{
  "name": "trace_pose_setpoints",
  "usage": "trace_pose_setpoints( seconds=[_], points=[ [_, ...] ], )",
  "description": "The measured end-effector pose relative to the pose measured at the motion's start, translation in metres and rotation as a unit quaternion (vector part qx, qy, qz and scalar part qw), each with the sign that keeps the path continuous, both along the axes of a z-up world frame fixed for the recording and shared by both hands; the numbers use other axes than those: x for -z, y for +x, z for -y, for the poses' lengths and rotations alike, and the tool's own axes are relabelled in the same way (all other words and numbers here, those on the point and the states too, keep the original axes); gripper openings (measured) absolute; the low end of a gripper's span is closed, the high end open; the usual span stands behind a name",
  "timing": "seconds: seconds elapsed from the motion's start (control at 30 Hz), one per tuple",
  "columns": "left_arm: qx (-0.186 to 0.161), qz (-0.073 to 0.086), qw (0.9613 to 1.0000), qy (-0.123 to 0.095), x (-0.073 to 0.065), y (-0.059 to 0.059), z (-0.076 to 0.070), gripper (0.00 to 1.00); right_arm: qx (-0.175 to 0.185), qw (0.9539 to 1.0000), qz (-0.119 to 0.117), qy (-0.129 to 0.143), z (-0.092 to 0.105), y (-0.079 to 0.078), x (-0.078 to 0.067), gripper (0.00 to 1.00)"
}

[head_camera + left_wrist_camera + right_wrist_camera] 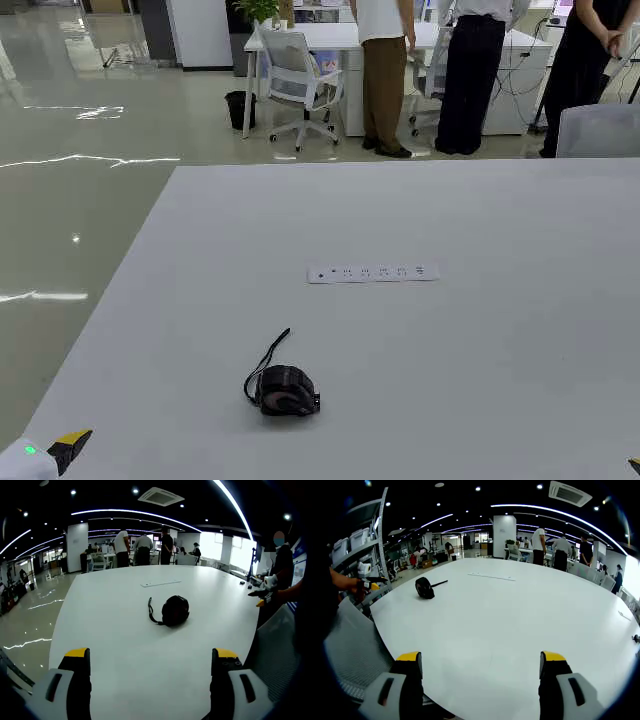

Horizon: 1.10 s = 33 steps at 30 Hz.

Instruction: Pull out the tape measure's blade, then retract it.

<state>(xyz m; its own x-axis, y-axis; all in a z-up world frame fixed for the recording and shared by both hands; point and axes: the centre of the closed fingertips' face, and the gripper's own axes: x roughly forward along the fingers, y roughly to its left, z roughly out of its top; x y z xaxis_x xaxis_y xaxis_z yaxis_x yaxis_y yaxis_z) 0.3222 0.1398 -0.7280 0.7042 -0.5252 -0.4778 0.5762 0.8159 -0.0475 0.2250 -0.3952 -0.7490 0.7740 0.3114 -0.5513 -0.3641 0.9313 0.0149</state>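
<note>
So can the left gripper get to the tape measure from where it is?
Probably yes. The left gripper is open and faces the tape measure, with just table between them. Nothing blocks it; it only needs to move forward.

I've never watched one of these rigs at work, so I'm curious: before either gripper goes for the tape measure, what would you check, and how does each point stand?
1. Tape measure located: ok, it lies on the white table, nearer the left gripper.
2. Left gripper open: ok, jaws wide apart, holding nothing.
3. Right gripper open: ok, jaws wide apart, holding nothing.
4. Blade inside the case: ok, none drawn out.
5. Which way the blade's hook faces: cannot tell, too small.
6. Room to pull: ok, the power strip lies well apart, farther back.
</note>
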Motion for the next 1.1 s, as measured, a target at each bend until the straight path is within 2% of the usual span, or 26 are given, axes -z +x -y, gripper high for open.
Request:
trace_pose_setpoints(
  seconds=[0.33, 0.43, 0.73, 0.87, 1.1],
  points=[
    [0.005, 0.002, 1.0, 0.003, -0.003, 0.0, 0.002, 0.99, 0.002, 1.0, -0.003, 0.008, -0.001, -0.003, 0.001, 1.0],
    [0.008, 0.002, 1.0, 0.004, -0.003, -0.001, 0.003, 0.99, -0.004, 0.9999, 0.005, 0.01, -0.003, -0.001, -0.001, 1.0],
    [0.005, 0.001, 1.0, 0.005, -0.002, -0.003, 0.004, 0.99, -0.009, 0.9999, 0.012, 0.006, 0.008, 0.006, -0.004, 1.0],
    [0.004, 0.003, 1.0, 0.002, -0.005, -0.004, 0.007, 0.99, -0.013, 0.9998, 0.011, 0.005, 0.006, 0.006, -0.005, 0.99],
    [0.007, -0.001, 1.0, 0.007, -0.003, -0.001, 0.009, 0.99, -0.013, 0.9999, 0.011, 0.003, 0.01, 0.007, -0.004, 0.99]
  ],
)
